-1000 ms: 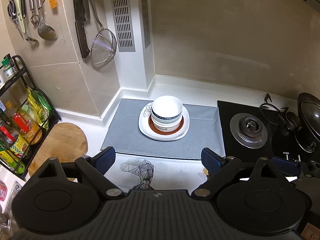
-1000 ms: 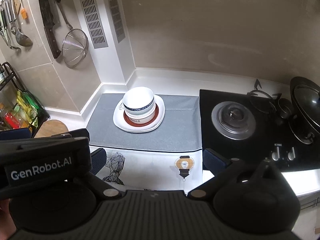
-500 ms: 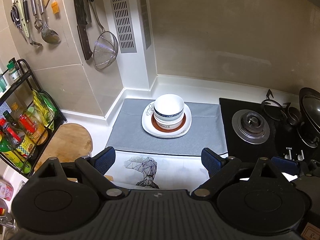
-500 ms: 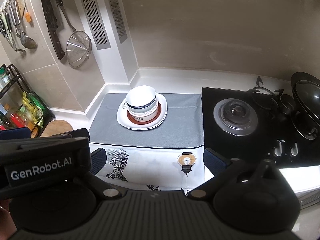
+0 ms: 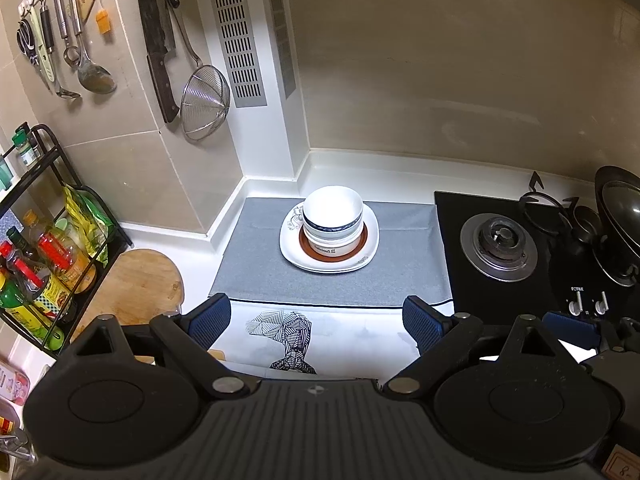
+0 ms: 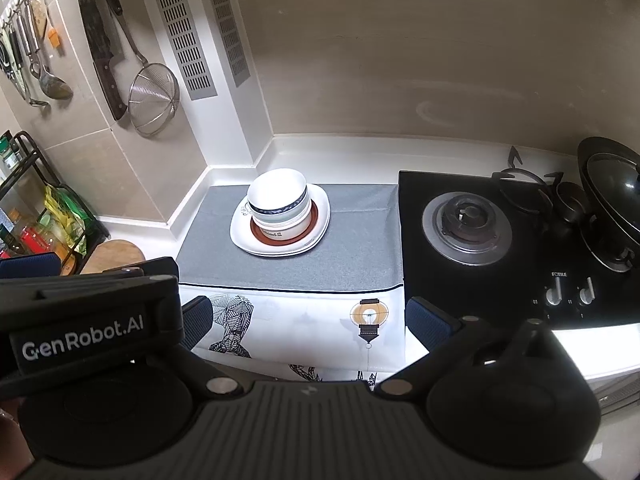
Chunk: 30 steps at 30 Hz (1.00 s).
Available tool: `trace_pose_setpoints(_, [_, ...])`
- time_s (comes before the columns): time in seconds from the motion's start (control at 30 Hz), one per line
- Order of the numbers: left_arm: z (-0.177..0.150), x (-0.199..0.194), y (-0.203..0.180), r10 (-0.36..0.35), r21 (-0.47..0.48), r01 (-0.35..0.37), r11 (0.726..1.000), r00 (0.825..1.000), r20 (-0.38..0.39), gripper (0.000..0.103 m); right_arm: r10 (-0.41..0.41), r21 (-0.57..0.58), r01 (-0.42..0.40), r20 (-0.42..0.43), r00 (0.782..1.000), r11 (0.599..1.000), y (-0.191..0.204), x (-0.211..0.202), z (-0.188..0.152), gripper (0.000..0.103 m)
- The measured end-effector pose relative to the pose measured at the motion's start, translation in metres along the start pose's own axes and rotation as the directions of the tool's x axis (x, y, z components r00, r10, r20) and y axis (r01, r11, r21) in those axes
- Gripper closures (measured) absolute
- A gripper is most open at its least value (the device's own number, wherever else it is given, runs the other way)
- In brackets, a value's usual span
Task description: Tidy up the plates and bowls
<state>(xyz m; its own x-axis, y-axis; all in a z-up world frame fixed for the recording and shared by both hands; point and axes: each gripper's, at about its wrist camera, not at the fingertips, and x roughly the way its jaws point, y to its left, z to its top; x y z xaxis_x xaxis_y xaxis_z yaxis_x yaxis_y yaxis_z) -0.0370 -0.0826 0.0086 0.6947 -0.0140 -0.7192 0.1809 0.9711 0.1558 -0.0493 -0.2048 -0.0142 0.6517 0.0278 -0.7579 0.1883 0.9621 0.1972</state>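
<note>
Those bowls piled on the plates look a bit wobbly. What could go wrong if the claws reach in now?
The stacked white bowls sit tall on the white plates, so a sideways nudge might tip them. The black gas stove stands close beside the grey mat, so a slid plate could knock it.

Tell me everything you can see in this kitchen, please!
White square ceramic plates: stacked, count unclear, on the grey mat.
Brown-rimmed round plate: one, on the white plates.
White ceramic bowls: nested stack, top one with a blue band, on the brown-rimmed plate.
Grey mat: one, on the white counter.
Black gas stove: one, right of the mat.
Dark wok: one, far right.
Round metal strainer: one, hanging on the wall.
Cleaver: one, dark, hanging.
Round wooden board: one, left counter.
Black wire rack: one, holding bottles, far left.
Left gripper: black, blue pads, open.
Right gripper: same, open.
</note>
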Motion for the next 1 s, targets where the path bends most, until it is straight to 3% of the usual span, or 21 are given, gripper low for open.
trace_pose_setpoints(1.0, [0.008,0.019,0.02,-0.046,0.017,0.046,0.999,0.999,0.001,0.007,-0.017,-0.01,0.017,0.0,1.0,1.0,0.012,0.013,0.007,0.001])
